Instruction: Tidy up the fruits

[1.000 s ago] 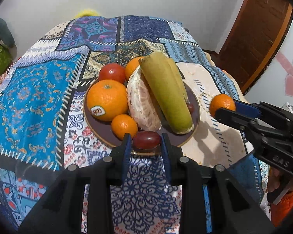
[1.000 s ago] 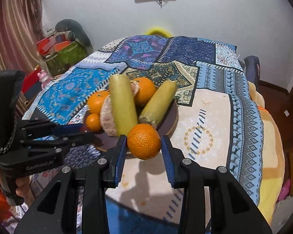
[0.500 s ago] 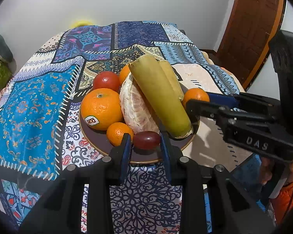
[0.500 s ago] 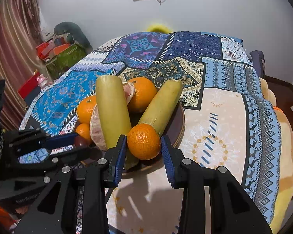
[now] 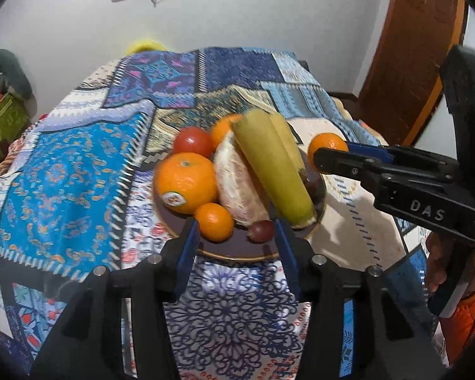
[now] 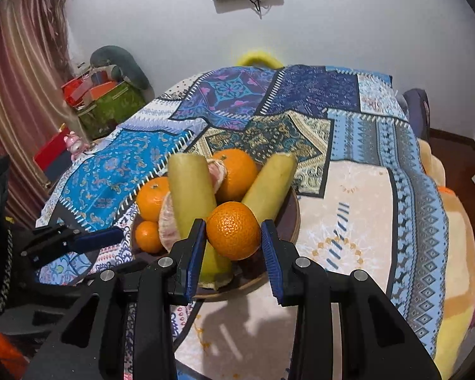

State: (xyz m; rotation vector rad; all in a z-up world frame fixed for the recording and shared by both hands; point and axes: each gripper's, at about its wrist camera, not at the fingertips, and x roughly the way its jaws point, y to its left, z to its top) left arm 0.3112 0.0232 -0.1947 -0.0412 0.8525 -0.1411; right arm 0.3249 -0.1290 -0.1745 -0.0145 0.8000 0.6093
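Note:
A dark round plate [image 5: 237, 251] holds a big orange [image 5: 185, 182], a small orange [image 5: 214, 221], a tomato [image 5: 193, 142], a peeled pomelo [image 5: 237, 186], two green-yellow long fruits [image 5: 272, 164] and a red grape [image 5: 261, 230]. My left gripper [image 5: 236, 247] is open at the plate's near rim, and the grape lies on the plate between its fingers. My right gripper [image 6: 232, 248] is shut on a mandarin [image 6: 232, 229], held above the plate's [image 6: 293, 221] right side. The mandarin also shows in the left wrist view [image 5: 327, 145].
The plate sits on a table under a patchwork blue cloth [image 5: 72, 171]. A green box with clutter [image 6: 107, 101] stands at the far left, a wooden door [image 5: 421, 47] at the right. A yellow object [image 6: 258, 58] lies at the table's far edge.
My left gripper opened and let the grape go onto the plate. My right gripper carried the mandarin further over the plate's right side.

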